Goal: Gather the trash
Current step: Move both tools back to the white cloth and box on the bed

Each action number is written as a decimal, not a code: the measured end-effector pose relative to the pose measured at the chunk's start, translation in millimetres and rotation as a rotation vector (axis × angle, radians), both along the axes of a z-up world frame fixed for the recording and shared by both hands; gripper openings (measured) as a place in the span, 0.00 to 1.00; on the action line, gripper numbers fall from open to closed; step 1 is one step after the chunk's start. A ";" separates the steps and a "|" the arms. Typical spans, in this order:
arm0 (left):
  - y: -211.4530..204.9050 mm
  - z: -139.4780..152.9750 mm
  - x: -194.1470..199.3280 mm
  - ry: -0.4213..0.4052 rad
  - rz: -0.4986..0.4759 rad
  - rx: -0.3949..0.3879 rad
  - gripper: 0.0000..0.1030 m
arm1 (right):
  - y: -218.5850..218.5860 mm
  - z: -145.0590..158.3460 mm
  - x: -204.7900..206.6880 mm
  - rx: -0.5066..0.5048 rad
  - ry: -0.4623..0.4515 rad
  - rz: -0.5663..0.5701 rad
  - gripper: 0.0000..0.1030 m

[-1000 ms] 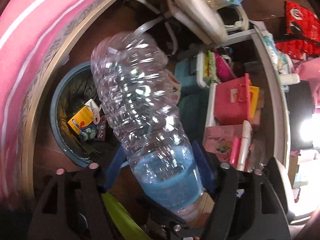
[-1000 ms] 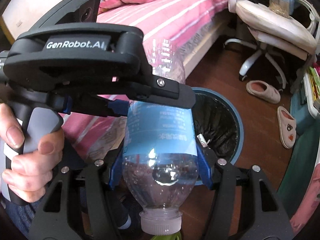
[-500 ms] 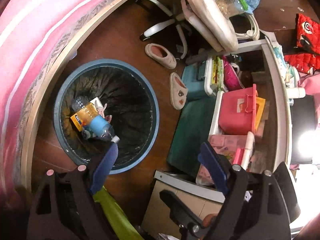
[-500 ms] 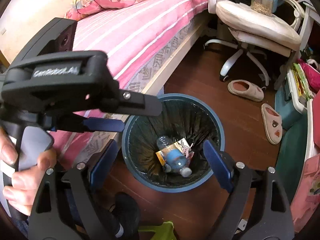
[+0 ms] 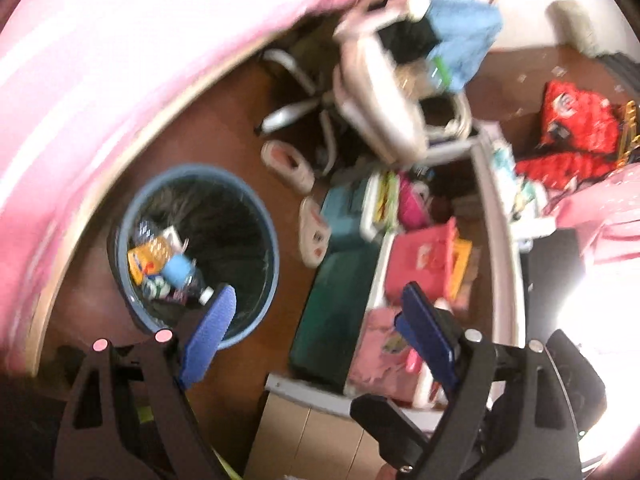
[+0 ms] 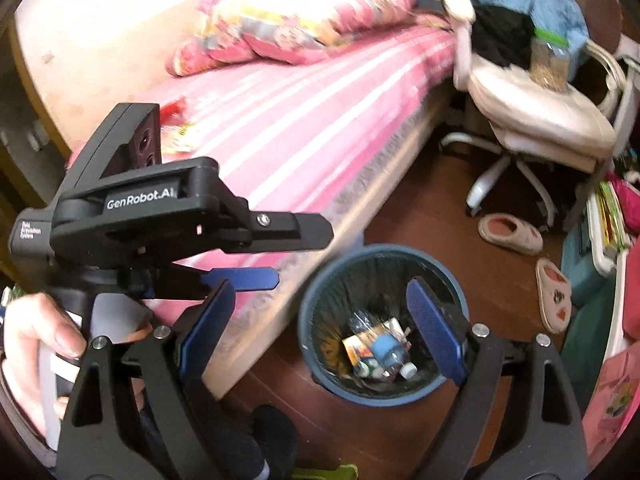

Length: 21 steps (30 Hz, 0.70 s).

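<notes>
1. Blue-rimmed trash bin (image 6: 382,320) stands on the wooden floor just beside the bed (image 6: 320,120); its black liner leaves the mouth fully open from above.
2. Plastic bottle (image 6: 386,350), with its blue label and white cap, lies on its side at the bottom of the bin, resting against an orange carton (image 6: 356,350) and other small refuse. It touches neither tool.
3. Right gripper (image 6: 320,320): jaws wide, nothing between the pads. The bin mouth shows through the gap, so the tool sits above the bin and points down toward it.
4. Left gripper (image 5: 316,332): jaws wide, empty. In the right wrist view it is to the left, above the bed edge, its handle gripped by a hand (image 6: 40,344).
5. Judgement: the bottle is disposed of; both tools are free for the next item.
6. Two slippers (image 6: 510,234) and a swivel chair (image 6: 528,112) stand near the bin; these are not refuse.
</notes>
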<state>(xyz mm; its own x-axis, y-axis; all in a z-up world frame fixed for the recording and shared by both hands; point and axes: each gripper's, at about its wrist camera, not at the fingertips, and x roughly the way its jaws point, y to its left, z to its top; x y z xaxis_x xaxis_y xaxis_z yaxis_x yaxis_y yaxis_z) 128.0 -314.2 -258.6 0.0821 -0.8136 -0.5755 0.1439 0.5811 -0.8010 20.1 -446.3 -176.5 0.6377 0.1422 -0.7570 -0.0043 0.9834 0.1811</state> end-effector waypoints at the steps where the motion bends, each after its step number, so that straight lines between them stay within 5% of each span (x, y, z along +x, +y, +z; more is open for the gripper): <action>1: 11.3 8.1 -1.9 -0.018 0.036 -0.028 0.82 | 5.2 5.6 -0.5 -0.004 -0.012 0.013 0.84; 9: 82.7 53.8 -13.1 -0.111 0.217 -0.173 0.84 | 58.3 52.0 -0.6 -0.020 -0.132 0.132 0.85; 14: 141.1 80.8 -25.4 -0.193 0.300 -0.182 0.87 | 96.9 76.8 5.7 0.002 -0.200 0.213 0.85; 21: 228.7 82.2 -40.9 -0.207 0.462 -0.168 0.87 | 162.8 90.3 24.4 0.026 -0.233 0.332 0.85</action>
